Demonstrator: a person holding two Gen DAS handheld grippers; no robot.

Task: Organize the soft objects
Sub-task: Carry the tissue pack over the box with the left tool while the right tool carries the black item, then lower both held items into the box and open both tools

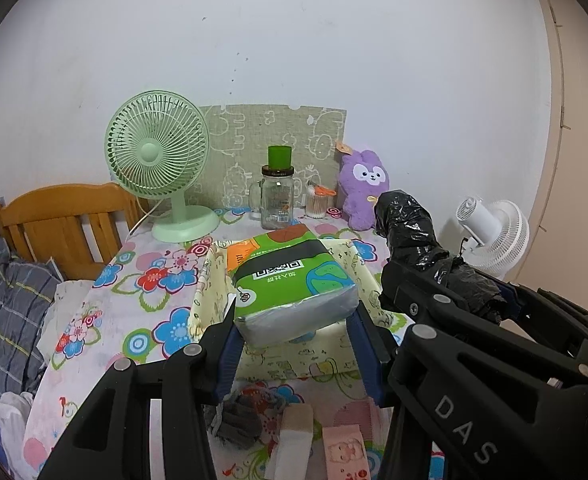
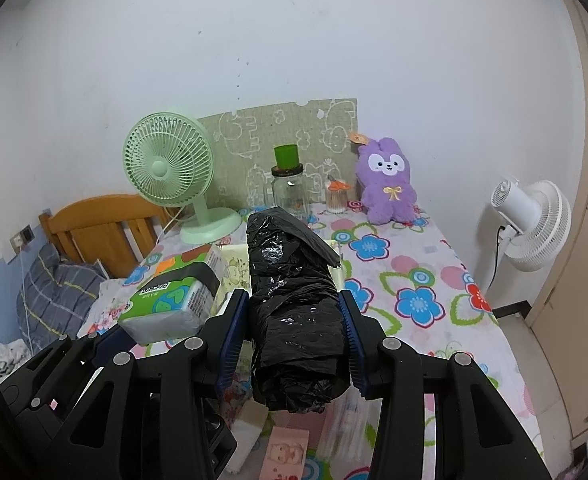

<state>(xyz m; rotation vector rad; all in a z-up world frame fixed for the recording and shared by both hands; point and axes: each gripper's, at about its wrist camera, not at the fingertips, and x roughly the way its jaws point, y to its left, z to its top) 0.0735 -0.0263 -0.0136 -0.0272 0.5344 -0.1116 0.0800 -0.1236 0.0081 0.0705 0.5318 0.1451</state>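
My left gripper (image 1: 294, 320) is shut on a green tissue pack (image 1: 290, 280), held above a pale yellow fabric bin (image 1: 210, 304) on the floral table. The tissue pack (image 2: 170, 304) also shows at the left in the right wrist view. My right gripper (image 2: 294, 320) is shut on a black plastic bag roll (image 2: 294, 312), raised over the table beside the bin. From the left wrist view the black roll (image 1: 409, 232) and the right gripper's body sit at the right. A purple plush rabbit (image 2: 385, 188) sits at the back of the table.
At the back stand a green desk fan (image 1: 162, 164), a glass jar with a green lid (image 1: 278, 192) and a cotton swab jar (image 1: 317, 202). Grey cloth (image 1: 238, 420), a beige block (image 1: 294, 440) and pink packs (image 1: 345, 452) lie near the front edge. A white floor fan (image 2: 533, 220) stands to the right, a bed to the left.
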